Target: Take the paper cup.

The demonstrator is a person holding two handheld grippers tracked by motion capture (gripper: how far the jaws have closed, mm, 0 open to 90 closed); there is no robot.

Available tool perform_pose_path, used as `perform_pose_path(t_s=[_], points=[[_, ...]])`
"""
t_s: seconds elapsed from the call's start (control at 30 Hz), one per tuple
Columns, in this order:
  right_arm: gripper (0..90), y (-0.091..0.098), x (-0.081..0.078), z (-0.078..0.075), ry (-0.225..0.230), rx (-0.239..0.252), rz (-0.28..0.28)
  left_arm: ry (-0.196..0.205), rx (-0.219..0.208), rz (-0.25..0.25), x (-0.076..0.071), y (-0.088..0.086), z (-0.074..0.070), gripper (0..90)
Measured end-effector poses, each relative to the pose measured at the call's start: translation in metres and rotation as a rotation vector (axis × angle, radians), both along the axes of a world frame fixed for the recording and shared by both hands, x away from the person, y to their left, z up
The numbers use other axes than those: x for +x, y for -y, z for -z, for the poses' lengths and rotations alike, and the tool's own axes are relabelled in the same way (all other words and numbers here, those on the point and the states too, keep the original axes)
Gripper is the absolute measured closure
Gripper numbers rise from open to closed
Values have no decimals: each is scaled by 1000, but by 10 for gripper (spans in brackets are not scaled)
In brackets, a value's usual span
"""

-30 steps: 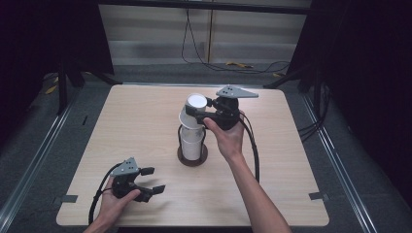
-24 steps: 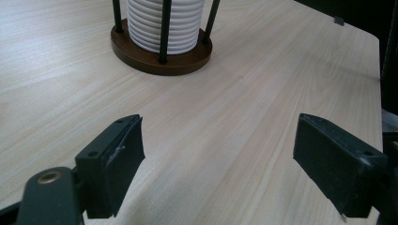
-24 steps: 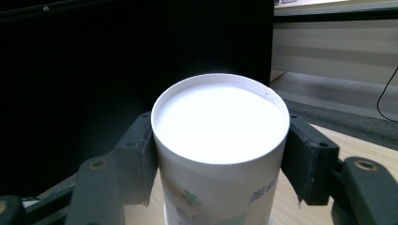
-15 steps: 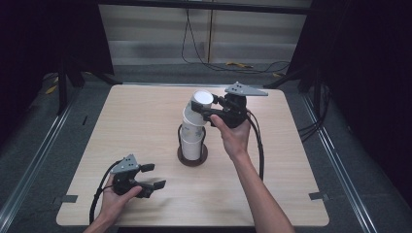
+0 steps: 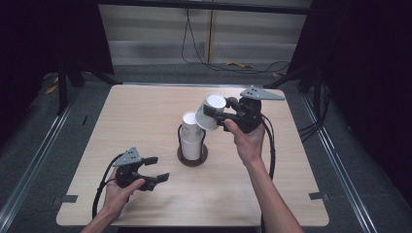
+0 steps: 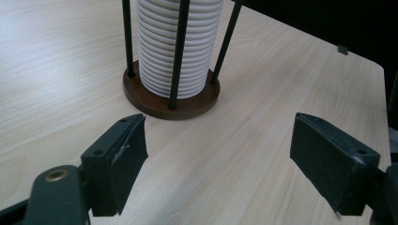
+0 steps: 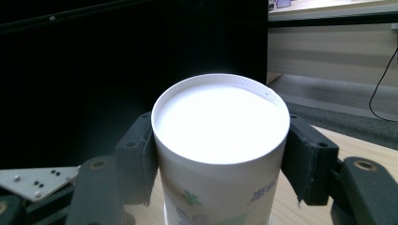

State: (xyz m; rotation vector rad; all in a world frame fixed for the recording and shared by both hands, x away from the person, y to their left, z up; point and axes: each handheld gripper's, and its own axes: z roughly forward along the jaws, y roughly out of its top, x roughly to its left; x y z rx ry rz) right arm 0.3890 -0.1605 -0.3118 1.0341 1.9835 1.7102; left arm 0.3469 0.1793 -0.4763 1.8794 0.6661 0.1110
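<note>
You are partway through pulling one paper cup (image 5: 211, 112) off the stack: your right gripper (image 5: 210, 115) has its jaws clamped on the cup's sides, with the cup tilted in the air just right of and above the top of the cup stack (image 5: 192, 137), at the middle of the high view. In the right gripper view the cup (image 7: 220, 154) fills the centre, its closed white bottom turned toward the camera and a small flower print on its wall, so it is held upside down and nothing can be seen inside it.

The rest of the cups sit nested, also bottom up, in the cup holder (image 5: 192, 156), a round dark wooden base with thin black upright rods around the stack. In the left gripper view the holder (image 6: 171, 96) stands in the upper middle, its rods close around the ribbed rims of the cups.

Your left gripper (image 5: 154, 169) rests low at the lower left of the high view, its jaws having just narrowed a little yet standing apart with nothing between them.

Next, I judge, you must carry the cup clear of the rods, turn it upright, and set it on bare table (image 5: 141, 111). Keep your grip gentle; paper walls crush easily.
</note>
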Motion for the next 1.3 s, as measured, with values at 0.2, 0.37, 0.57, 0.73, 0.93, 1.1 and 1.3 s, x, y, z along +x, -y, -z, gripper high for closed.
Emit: perform_pose_path(t_s=[0.2,0.37,0.57,0.73,0.93,1.1,1.3], points=[[359,10,-11,9,-21,8,-4,-9,14,8,2,4,-1,189],[360,19,-19,25,-44,17,-2,1,10,11,3,5,-5,188],[361,22,-27,40,-68,16,-16,31,-15,34,3,12,-15,188],[361,23,-34,56,-99,3,-35,43,-40,77,4,27,-23,180],[361,23,-39,67,-124,-38,-55,60,-30,138,2,44,-29,158],[361,19,-43,75,-130,-39,-81,68,-18,133,3,52,-31,158],[361,11,-46,92,-161,-65,-108,51,-11,136,2,49,-26,164]])
